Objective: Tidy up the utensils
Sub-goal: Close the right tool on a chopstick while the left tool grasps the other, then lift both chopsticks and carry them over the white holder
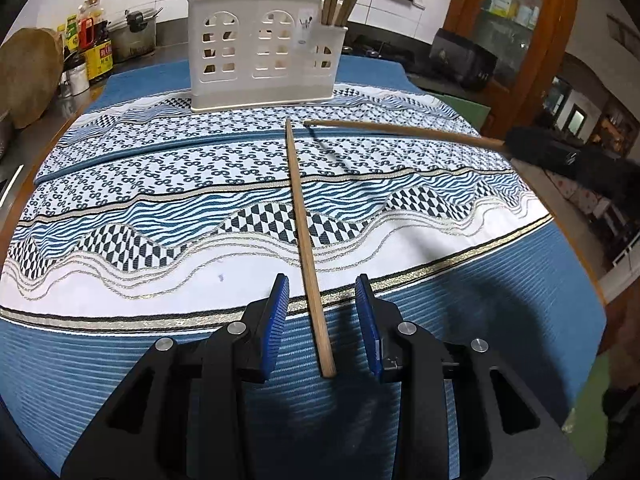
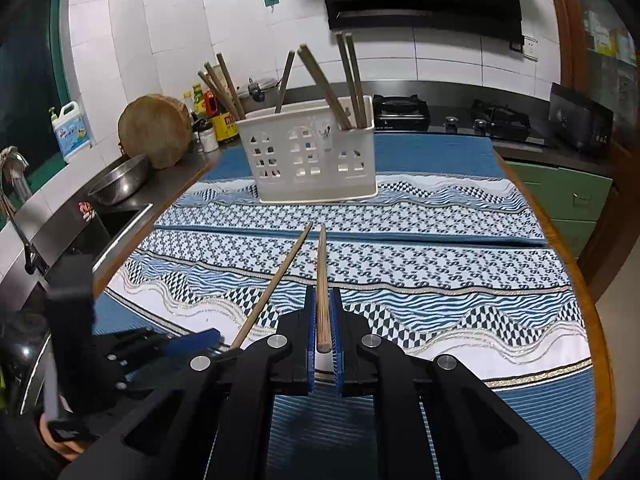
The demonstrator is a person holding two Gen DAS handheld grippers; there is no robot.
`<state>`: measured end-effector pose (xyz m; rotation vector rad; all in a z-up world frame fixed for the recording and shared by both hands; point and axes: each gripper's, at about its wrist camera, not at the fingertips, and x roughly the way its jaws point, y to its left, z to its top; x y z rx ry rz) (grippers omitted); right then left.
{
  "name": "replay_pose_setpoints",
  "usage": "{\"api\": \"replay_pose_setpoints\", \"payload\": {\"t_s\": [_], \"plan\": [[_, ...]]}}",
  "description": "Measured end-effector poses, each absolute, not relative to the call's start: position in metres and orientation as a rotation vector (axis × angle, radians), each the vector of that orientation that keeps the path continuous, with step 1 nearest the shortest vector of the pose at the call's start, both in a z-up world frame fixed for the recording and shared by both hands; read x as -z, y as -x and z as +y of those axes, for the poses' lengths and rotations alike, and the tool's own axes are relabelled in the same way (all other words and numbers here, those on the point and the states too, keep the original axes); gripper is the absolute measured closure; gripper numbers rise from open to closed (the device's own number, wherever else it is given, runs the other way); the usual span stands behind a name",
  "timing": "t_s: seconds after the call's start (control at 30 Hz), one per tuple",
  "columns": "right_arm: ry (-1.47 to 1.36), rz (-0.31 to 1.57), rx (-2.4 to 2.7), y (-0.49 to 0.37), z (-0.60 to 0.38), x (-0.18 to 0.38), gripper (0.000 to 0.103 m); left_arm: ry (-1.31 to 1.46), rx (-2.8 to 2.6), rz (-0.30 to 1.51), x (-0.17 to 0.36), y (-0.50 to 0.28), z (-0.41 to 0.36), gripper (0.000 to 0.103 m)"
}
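Observation:
A white utensil holder stands at the far side of the patterned cloth, with several wooden chopsticks upright in it. My left gripper is open; a wooden chopstick lies on the cloth between its blue fingers, untouched. My right gripper is shut on a second chopstick, which points toward the holder. In the left wrist view that chopstick juts in from the right, held by the right gripper. The left gripper shows at lower left, beside the lying chopstick.
A blue-and-white patterned cloth covers the table. A steel bowl, sink, wooden chopping block and bottles stand to the left. A gas stove is behind the table. The table edge runs along the right.

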<state>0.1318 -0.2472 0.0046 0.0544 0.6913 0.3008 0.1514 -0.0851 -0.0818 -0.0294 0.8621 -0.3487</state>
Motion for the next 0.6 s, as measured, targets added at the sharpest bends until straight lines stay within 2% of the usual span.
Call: {"api": "replay_pose_setpoints", "payload": {"t_s": [0.03, 0.3, 0.6], "plan": [[-0.054, 0.688, -0.302, -0.131, -0.248, -0.006, 0.096, 0.029, 0.348, 0.866, 0.083, -0.152, -0.086, 0.077], [-0.062, 0.669, -0.307, -0.131, -0.252, -0.012, 0.096, -0.007, 0.273, 0.876, 0.086, -0.156, -0.090, 0.096], [-0.074, 0.661, -0.330, -0.137, -0.259, -0.027, 0.096, 0.070, 0.293, 0.811, 0.057, -0.156, -0.067, 0.098]]}}
